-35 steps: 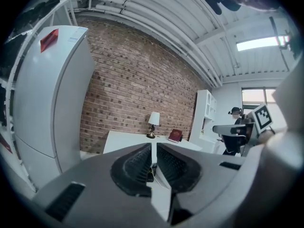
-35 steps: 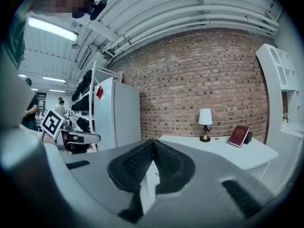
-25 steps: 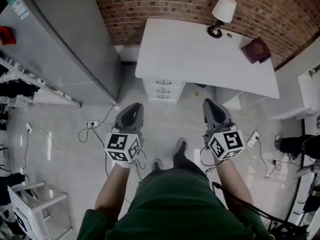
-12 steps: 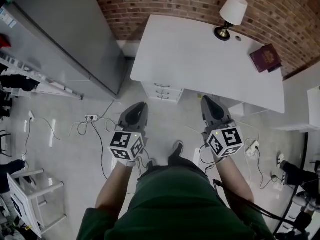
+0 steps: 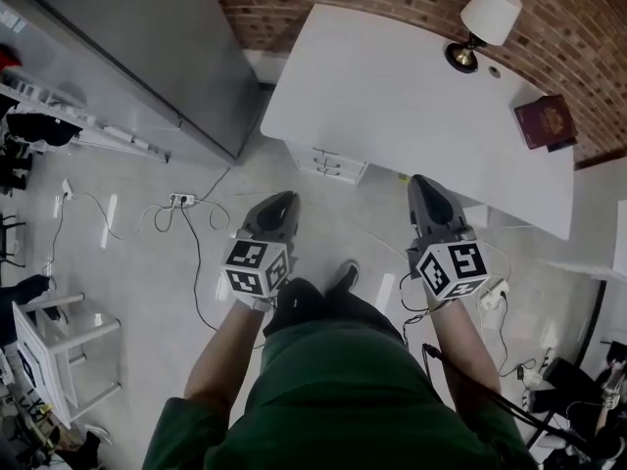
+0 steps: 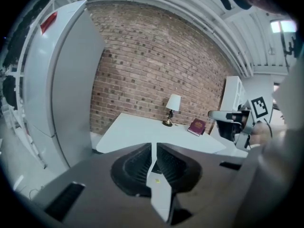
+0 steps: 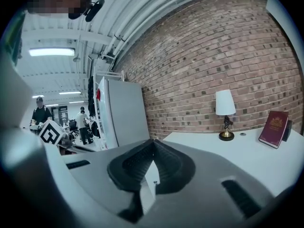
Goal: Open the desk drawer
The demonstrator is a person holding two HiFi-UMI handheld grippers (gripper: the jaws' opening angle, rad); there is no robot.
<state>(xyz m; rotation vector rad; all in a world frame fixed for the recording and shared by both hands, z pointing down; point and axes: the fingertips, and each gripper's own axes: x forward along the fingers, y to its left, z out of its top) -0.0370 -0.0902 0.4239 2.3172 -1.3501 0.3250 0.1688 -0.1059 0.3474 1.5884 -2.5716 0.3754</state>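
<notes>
The left gripper's [image 5: 279, 204] jaws are drawn together with only a thin slit between the ribbed pads [image 6: 135, 163] and nothing in it, and the right gripper's [image 5: 423, 186] jaws meet at their tips, likewise empty. Both are held in the air above the floor, apart from the white desk [image 5: 392, 96] ahead. The desk drawer [image 5: 328, 162] sits closed in a stack under the desk's left end, nearer the left gripper, while a lamp [image 5: 487, 23] and a dark red book [image 5: 546, 122] stand on the far right of the top.
</notes>
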